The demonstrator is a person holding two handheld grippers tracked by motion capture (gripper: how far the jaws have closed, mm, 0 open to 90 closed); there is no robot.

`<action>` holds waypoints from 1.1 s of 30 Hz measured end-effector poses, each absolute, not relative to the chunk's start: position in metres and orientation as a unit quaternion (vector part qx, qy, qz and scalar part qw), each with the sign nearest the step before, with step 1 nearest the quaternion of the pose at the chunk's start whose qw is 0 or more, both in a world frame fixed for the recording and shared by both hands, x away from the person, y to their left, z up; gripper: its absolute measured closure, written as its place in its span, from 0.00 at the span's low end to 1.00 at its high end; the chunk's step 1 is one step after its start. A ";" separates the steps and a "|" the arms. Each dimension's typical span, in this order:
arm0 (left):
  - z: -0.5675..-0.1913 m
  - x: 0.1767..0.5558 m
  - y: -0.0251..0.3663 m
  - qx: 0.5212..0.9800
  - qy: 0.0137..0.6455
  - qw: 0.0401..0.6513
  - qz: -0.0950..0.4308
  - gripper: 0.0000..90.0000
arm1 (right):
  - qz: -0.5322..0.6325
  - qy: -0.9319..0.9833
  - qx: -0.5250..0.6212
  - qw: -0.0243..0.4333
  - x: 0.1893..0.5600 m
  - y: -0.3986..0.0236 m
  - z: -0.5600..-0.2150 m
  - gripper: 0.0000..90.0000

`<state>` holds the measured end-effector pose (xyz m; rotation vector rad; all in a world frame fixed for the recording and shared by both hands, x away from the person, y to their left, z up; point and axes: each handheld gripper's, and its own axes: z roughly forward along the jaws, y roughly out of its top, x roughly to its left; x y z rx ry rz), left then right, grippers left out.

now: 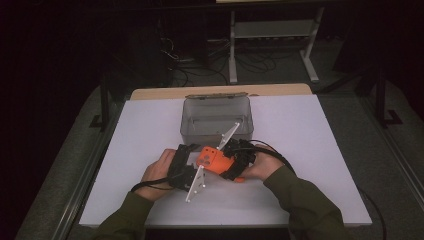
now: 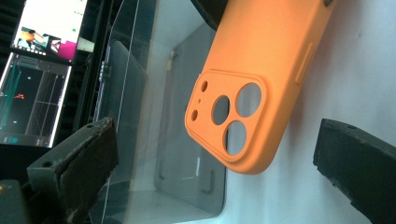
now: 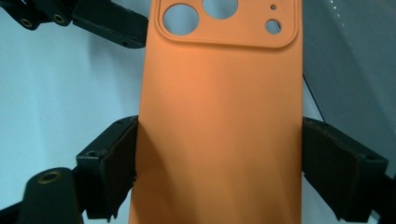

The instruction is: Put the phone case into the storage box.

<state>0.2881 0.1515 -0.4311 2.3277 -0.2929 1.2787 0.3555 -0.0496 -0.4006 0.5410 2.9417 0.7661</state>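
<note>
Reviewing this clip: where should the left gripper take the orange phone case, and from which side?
Grip the camera-cutout end of the phone case across its two long edges, coming in opposite the right gripper, which already clamps the other end across its width. The left gripper is open, the case's end between its jaws untouched.

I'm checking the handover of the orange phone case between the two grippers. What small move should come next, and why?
Probably close the left gripper on the camera end of the orange phone case. The right gripper already clamps the case's long edges, while the left one's jaws stand open on either side of that end, not touching it. The clear bin waits just behind.
</note>
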 end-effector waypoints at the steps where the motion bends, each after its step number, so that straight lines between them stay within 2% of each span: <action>1: -0.431 0.288 0.151 0.846 -0.108 0.231 0.469 0.00 | 0.248 0.952 0.175 0.027 0.355 -0.050 -0.400 0.17; 33: -0.440 0.283 0.149 0.807 -0.142 0.168 0.548 0.00 | 0.249 0.951 0.179 0.028 0.356 -0.051 -0.400 0.17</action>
